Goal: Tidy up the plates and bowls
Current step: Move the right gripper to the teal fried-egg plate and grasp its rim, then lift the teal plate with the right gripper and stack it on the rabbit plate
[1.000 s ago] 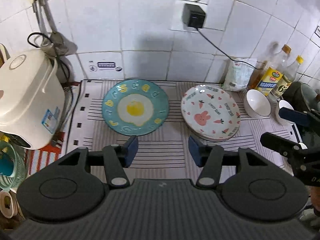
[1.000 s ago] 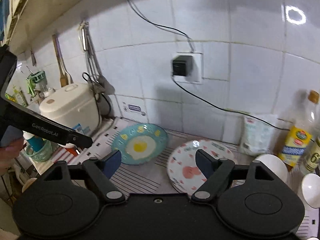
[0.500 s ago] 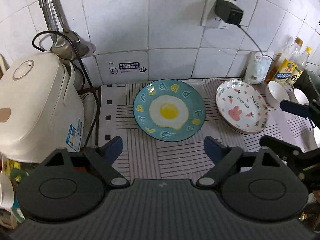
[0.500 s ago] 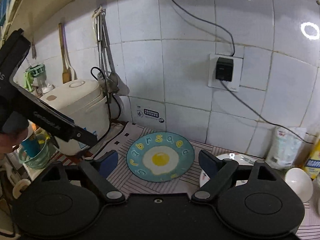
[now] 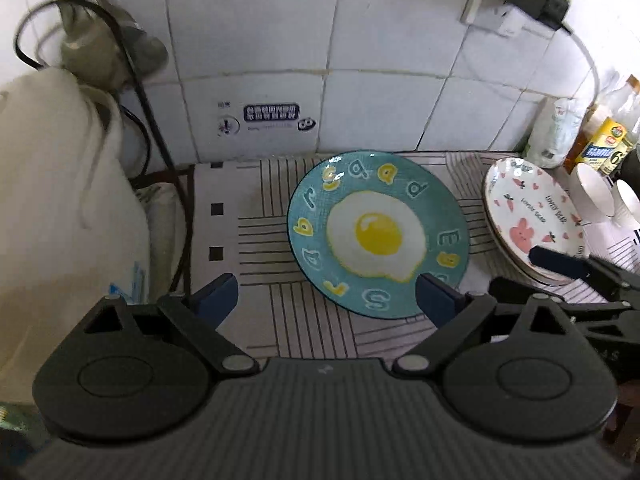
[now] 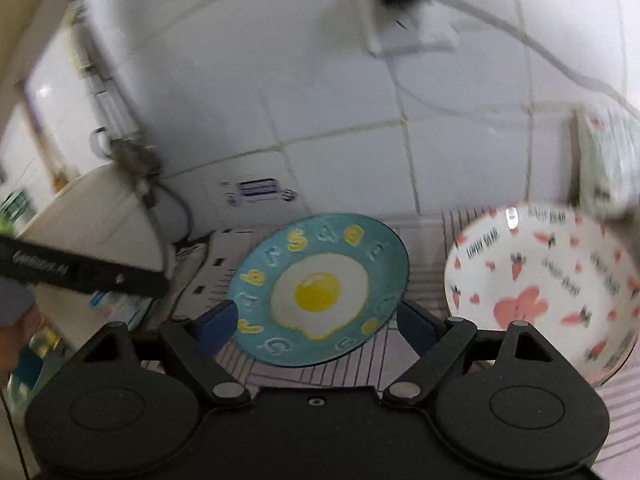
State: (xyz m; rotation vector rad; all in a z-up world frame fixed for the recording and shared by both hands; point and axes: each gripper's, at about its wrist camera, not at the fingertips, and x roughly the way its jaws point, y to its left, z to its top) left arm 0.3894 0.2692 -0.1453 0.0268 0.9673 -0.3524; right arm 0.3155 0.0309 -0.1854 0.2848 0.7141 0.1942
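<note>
The blue plate (image 5: 376,232) sits mid-frame on the striped mat (image 5: 256,240). Both our left gripper (image 5: 326,296) and right gripper (image 6: 316,320) gape empty. We judge it stiff, slick, breakable; pinch its near rim.

Left wrist view is evenly lit and sharp centrally; right wrist view is motion-blurred, dim, glare on the pink rabbit-print ceramic plate (image 6: 513,216); edges bow.

Teal fried-egg plate (image 5: 378,236), white pink-rabbit plate (image 5: 532,216), striped mat (image 5: 276,240)
</note>
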